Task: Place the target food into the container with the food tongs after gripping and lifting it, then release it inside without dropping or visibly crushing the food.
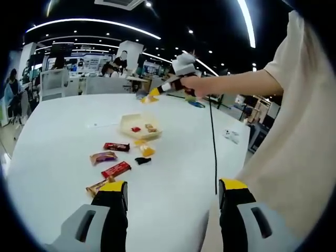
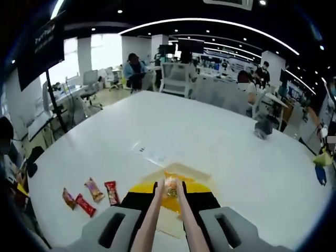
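In the left gripper view my left gripper (image 1: 172, 195) stands with its fingers wide apart and nothing between them, over the white bench (image 1: 58, 157). Just ahead of my left finger lie four snack bars: a brown one (image 1: 98, 186) nearest its tip, then a red one (image 1: 116, 169), a purple one (image 1: 103, 157) and a dark red one (image 1: 116, 147). Further on, between my fingers' lines, sit a small black piece (image 1: 142, 160), a yellow packet (image 1: 146, 150) and the pale tray (image 1: 139, 126) with a few bits in it. Beyond that my right gripper (image 1: 173, 84) is raised above the bench. In the right gripper view that gripper (image 2: 169, 202) grips the tongs (image 2: 157, 215), whose tips pinch a small orange sweet (image 2: 171, 188) over the tray (image 2: 197, 170); the bars (image 2: 94, 190) lie well left of the fingers.
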`<move>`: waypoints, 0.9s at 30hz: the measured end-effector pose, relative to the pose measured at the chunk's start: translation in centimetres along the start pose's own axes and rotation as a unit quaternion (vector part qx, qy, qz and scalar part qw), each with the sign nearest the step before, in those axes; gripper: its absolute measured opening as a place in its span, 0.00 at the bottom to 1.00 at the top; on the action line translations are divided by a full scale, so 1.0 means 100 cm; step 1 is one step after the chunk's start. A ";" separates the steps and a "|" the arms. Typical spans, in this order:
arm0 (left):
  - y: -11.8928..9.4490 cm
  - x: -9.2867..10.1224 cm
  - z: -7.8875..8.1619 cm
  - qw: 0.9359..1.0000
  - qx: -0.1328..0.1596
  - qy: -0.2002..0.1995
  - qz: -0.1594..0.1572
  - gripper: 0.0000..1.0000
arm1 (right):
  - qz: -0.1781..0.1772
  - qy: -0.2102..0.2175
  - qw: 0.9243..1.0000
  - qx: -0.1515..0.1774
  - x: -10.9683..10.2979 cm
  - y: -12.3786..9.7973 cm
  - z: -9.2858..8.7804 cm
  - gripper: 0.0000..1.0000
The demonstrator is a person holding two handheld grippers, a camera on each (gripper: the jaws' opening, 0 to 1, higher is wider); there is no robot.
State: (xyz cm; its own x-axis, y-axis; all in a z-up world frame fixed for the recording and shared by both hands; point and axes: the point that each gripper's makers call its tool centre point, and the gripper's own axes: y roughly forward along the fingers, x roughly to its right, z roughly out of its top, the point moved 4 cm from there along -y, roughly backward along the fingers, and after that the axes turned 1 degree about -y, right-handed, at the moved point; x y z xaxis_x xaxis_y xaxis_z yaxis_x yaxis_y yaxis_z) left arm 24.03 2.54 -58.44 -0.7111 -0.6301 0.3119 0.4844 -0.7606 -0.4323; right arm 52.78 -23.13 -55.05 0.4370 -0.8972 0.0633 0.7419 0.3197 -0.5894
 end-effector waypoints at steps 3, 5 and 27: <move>0.000 0.000 0.000 1.000 0.000 -0.001 0.001 0.70 | -0.001 -0.001 1.000 0.001 0.002 0.001 0.002 0.18; 0.000 -0.001 0.000 1.000 0.001 -0.001 0.001 0.70 | -0.002 -0.003 1.000 0.001 0.003 0.001 0.002 0.18; 0.003 0.000 -0.001 1.000 -0.001 -0.001 -0.003 0.70 | 0.023 0.013 1.000 -0.005 -0.016 0.001 -0.011 0.22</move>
State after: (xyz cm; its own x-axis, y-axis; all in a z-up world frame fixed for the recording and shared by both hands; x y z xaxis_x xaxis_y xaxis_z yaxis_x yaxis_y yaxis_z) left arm 24.11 2.33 -58.66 -0.7125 -0.6262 0.3166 0.4797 -0.7640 -0.4314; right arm 51.55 -22.02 -56.10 0.4570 -0.8893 0.0152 0.7163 0.3578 -0.5991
